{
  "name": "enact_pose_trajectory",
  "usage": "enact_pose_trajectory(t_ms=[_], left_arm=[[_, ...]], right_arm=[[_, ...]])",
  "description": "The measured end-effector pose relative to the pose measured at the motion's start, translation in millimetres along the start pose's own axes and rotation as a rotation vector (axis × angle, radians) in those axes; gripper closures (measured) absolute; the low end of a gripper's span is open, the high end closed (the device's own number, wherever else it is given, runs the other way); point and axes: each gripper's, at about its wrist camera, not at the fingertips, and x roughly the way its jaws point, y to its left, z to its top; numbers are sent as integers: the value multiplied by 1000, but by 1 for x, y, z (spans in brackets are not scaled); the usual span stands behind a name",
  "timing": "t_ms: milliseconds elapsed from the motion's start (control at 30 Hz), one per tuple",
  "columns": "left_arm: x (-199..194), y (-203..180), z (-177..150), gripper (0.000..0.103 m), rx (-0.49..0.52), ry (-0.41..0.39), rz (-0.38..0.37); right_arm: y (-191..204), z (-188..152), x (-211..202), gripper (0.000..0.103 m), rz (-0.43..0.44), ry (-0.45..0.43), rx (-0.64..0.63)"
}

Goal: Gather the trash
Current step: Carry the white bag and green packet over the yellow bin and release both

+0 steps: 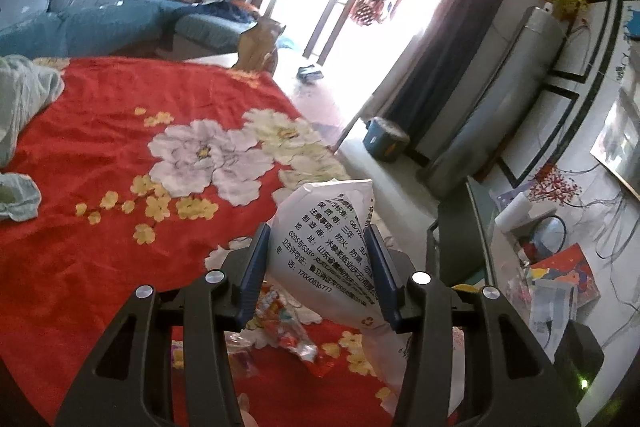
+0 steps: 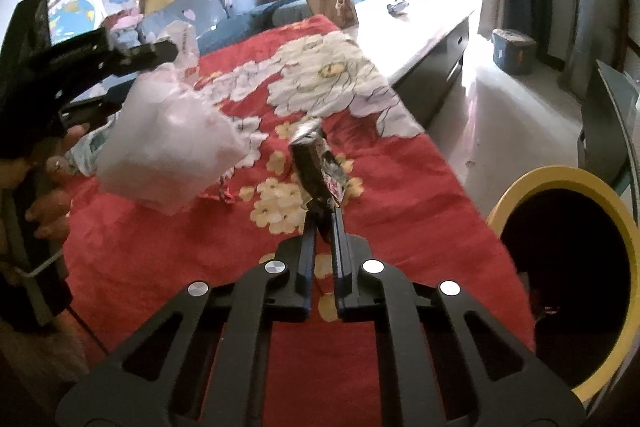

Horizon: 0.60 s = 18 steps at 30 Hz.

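In the left wrist view my left gripper point(image 1: 318, 237) is shut on a white plastic package with black print point(image 1: 332, 239), lifted above the red flowered cloth point(image 1: 100, 131). The same package point(image 2: 168, 143) hangs from that gripper point(image 2: 172, 53) at the left of the right wrist view, with a hand point(image 2: 48, 195) on the handle. My right gripper point(image 2: 323, 213) is shut on a dark snack wrapper point(image 2: 316, 159) that stands up from its fingertips over the cloth. A bin with a yellow rim point(image 2: 560, 183) and dark inside is at the right edge. More colourful wrappers point(image 1: 280, 319) lie under the left gripper.
A pale green cloth point(image 1: 24, 99) lies at the table's left. A brown paper bag point(image 1: 260, 43) stands at the far end. A blue sofa point(image 1: 100, 3) is behind. A blue box point(image 1: 384, 143) sits on the floor by the dark curtains point(image 1: 440, 47). A cluttered glass shelf point(image 1: 540, 247) is at the right.
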Motion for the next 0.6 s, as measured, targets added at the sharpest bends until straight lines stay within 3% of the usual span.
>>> enact_pose_trajectory(t_ms=[600], left_arm=[[-27, -59, -3, 57, 139, -43, -94]], right_arm=[[-27, 15, -50, 101, -11, -99, 48]])
